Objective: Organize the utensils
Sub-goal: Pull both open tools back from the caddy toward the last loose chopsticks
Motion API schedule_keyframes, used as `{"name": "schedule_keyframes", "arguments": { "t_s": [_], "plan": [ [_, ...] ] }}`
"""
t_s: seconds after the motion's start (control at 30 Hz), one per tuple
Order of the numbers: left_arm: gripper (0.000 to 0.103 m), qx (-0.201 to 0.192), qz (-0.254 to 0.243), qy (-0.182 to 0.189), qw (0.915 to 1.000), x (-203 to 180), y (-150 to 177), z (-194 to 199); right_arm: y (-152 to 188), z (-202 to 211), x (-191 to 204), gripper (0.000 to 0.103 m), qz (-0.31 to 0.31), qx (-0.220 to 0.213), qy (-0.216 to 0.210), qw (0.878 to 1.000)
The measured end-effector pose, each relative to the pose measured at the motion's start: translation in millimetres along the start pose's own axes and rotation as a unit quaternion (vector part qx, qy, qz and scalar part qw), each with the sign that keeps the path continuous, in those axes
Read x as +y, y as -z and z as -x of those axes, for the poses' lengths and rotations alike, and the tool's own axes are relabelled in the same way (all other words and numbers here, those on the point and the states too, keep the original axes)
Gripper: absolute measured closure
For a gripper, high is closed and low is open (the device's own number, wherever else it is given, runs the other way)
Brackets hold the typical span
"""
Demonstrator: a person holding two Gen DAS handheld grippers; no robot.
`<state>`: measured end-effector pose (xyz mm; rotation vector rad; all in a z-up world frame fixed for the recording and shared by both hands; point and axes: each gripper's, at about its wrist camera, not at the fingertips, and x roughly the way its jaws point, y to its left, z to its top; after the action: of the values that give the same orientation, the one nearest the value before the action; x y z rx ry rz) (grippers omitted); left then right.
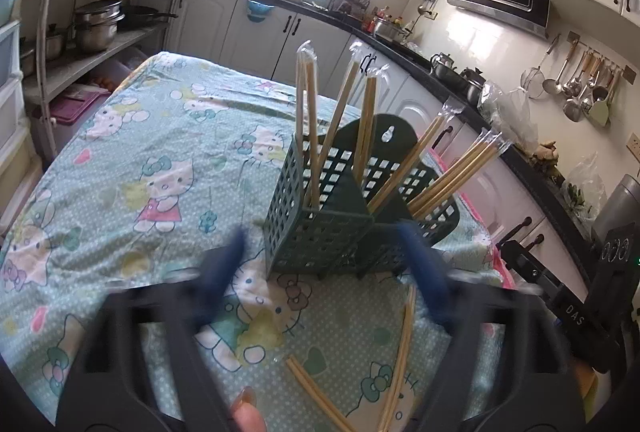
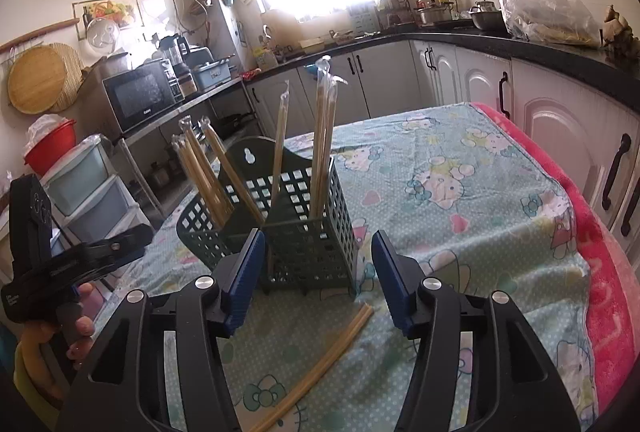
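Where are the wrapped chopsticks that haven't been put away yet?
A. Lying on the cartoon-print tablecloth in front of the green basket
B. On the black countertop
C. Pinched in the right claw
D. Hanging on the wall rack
A: loose wrapped chopsticks lie flat on the tablecloth just in front of the green basket, and neither claw holds them.

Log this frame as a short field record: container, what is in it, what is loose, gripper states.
container: dark green perforated plastic utensil holder, upright on the cartoon-print tablecloth
contents: wrapped bamboo chopstick pairs standing in both compartments
loose: chopstick pairs lying on the cloth in front of the holder
left gripper: open, empty
right gripper: open, empty
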<state>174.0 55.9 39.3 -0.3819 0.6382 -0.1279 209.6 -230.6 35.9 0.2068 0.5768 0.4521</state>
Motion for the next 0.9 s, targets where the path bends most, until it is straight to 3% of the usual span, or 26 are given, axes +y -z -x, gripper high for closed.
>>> {"name": "schedule_keyframes", "arguments": {
  "t_s": [0.5, 0.9],
  "plan": [
    [0.018, 0.057, 0.019, -0.021, 0.9980, 21.7, 34.1, -15.1, 26.8, -24.1, -4.8, 0.047, 0.001, 0.076, 0.000, 0.997],
    [0.021, 0.114, 0.013, -0.002, 0.9934, 20.1, 72.3, -28.2, 44.8, -37.1, -6.6, 0.047, -0.001, 0.121, 0.000, 0.993]
  ]
}}
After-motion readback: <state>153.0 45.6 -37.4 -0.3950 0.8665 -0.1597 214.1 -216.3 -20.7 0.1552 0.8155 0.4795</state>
